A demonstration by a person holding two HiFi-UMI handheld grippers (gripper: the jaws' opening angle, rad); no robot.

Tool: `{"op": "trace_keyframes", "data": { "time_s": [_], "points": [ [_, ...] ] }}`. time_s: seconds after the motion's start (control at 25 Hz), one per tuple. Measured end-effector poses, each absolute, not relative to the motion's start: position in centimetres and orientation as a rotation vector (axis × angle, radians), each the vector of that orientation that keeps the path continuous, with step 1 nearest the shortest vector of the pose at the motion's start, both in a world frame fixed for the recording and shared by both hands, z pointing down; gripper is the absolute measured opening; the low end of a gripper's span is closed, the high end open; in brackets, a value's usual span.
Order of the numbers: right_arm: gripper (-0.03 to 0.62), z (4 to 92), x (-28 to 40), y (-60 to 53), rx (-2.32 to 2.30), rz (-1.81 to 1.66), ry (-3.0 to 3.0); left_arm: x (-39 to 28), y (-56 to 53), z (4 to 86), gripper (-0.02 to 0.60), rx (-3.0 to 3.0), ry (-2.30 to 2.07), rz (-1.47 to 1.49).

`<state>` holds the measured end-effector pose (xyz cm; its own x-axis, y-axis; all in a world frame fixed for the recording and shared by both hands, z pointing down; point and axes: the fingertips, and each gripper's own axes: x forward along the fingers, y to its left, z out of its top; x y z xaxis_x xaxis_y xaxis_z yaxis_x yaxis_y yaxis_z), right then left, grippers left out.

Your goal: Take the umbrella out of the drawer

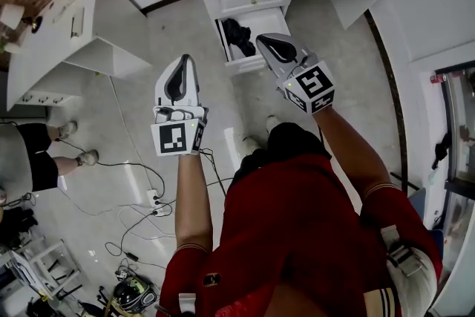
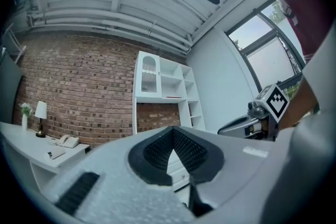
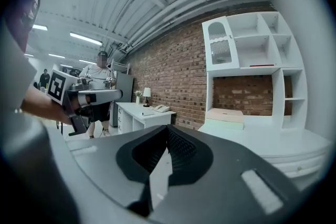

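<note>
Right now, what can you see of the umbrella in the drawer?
The umbrella is black and folded into a lumpy bundle that looks like soft fabric. It lies inside the open white drawer, toward its left side, resting on the bottom. Its handle cannot be made out from here. Nothing is holding it.

The right tool covers the right side of the open drawer. The dark item inside is too small to identify. The frame edge cuts off the bystander.
</note>
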<state>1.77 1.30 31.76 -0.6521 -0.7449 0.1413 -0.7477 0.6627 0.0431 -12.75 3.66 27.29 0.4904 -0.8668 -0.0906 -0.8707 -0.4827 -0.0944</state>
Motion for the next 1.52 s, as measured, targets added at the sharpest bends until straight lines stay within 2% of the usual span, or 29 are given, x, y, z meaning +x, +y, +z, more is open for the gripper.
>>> {"op": "trace_keyframes", "data": {
  "time_s": [0.28, 0.48, 1.08, 1.52],
  "points": [
    [0.015, 36.3, 0.9, -4.9, 1.183, 0.067, -2.655, -13.9, -1.6, 30.5, 0.005, -2.626, 1.562, 0.036],
    [0.043, 41.1, 0.5, -9.4, 1.124, 0.121, -2.609, -14.7, -6.4, 33.4, 0.005, -2.616, 1.625, 0.006],
    [0.242, 61.4, -0.7, -22.2, 0.804, 0.354, -2.361, -15.4, -20.6, 43.2, 0.005, -2.612, 1.776, -0.082],
    [0.304, 77.4, -1.3, -27.2, 0.667, 0.465, -2.126, -17.2, -26.8, 51.1, 0.005, -2.602, 1.888, -0.138]
  ]
}}
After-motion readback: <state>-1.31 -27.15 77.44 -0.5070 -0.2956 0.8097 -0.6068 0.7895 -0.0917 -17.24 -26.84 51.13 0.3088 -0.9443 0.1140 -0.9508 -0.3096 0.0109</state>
